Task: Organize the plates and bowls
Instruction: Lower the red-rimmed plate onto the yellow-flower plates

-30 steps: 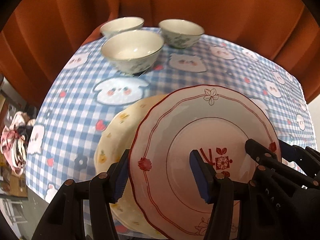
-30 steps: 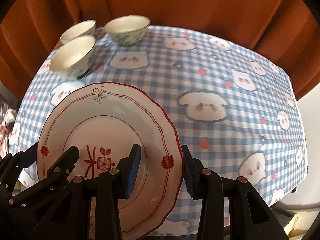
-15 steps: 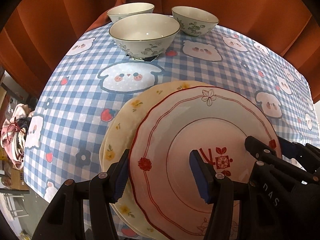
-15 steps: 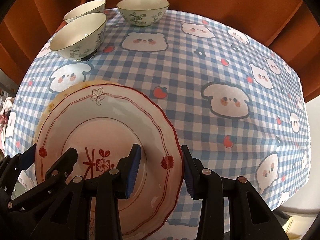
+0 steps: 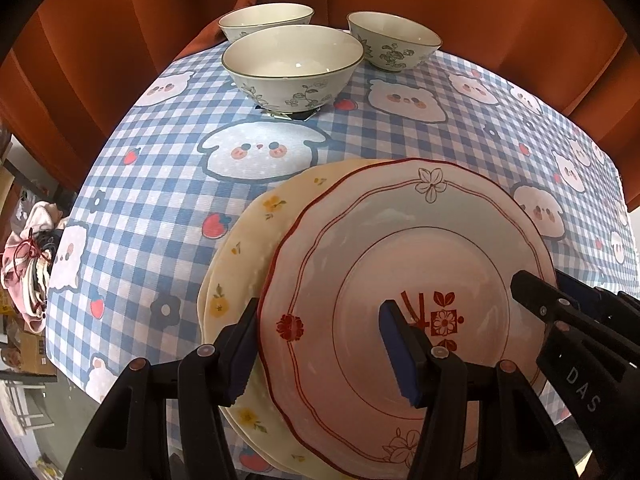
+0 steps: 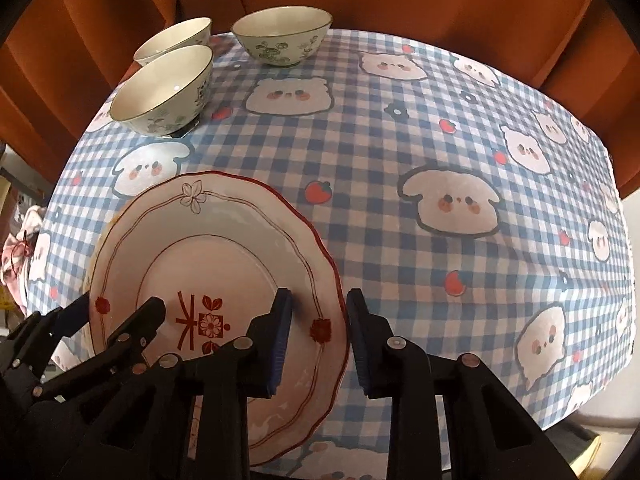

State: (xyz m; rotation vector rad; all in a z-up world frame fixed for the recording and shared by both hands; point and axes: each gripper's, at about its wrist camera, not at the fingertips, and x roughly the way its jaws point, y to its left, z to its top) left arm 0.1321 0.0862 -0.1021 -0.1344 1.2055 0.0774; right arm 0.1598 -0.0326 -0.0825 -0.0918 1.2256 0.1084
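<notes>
Jaws astride red-rimmed plate; yellow plate plain only leftward

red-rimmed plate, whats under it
A yellow floral plate lies under the red-rimmed plate, its left edge showing. The rest is covered, so any further plates below cannot be seen.
</notes>
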